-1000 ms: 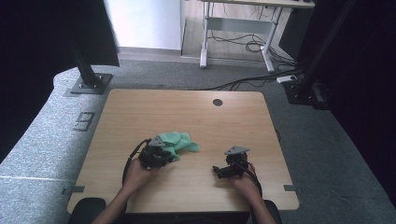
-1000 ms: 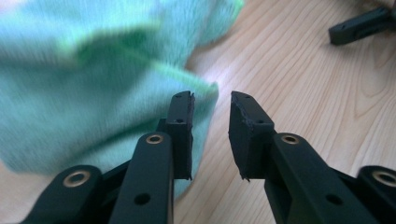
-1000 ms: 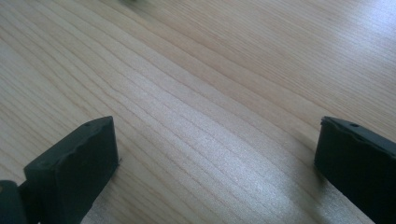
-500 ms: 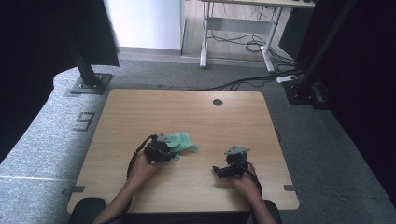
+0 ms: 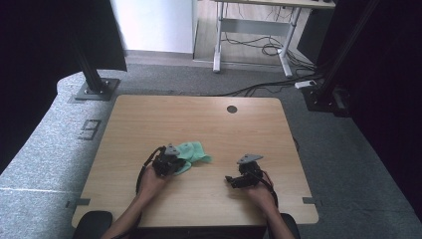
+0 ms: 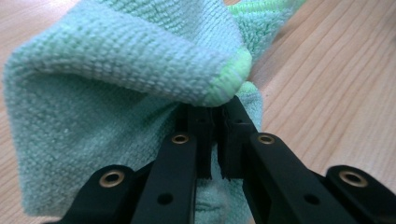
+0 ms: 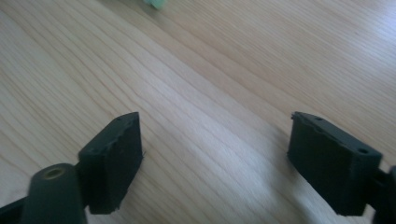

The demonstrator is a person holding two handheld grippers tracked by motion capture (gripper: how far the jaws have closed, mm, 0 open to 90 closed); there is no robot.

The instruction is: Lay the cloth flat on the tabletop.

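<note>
Cloth: green microfibre cloth point(image 5: 191, 152), bunched up, sitting on the wooden table point(image 5: 149, 119) a bit left of centre and toward the near edge.

Cloth up close: in the left gripper view, green microfibre cloth point(image 6: 116, 93) folded over itself into a fat roll, brighter green hem poking out at the right end of the fold, more fabric spread flat on the wood underneath.

Left gripper: left gripper point(image 5: 164, 163) at the near-left edge of the cloth, touching it. In its own view point(image 6: 215, 126) jaws nearly closed, with just a thin slit between them, pinching a bit of the cloth right under the fold. So, clenched on the fabric.

Right gripper: right gripper point(image 5: 234, 180) well off to the right of the cloth, low over bare wood, pointing left toward it. In the right gripper view point(image 7: 215, 158) jaws spread wide with nothing but wood grain between them, so released and gripping nothing.

Gap: clear stretch of tabletop between the two grippers; tiny speck of green at the far top edge of the right gripper view, looks like a corner of the cloth.

Hands: person's forearms coming in from the near edge, one behind each gripper.

Table extras: round cable hole point(image 5: 232, 108) near the far edge, right of centre.
</note>
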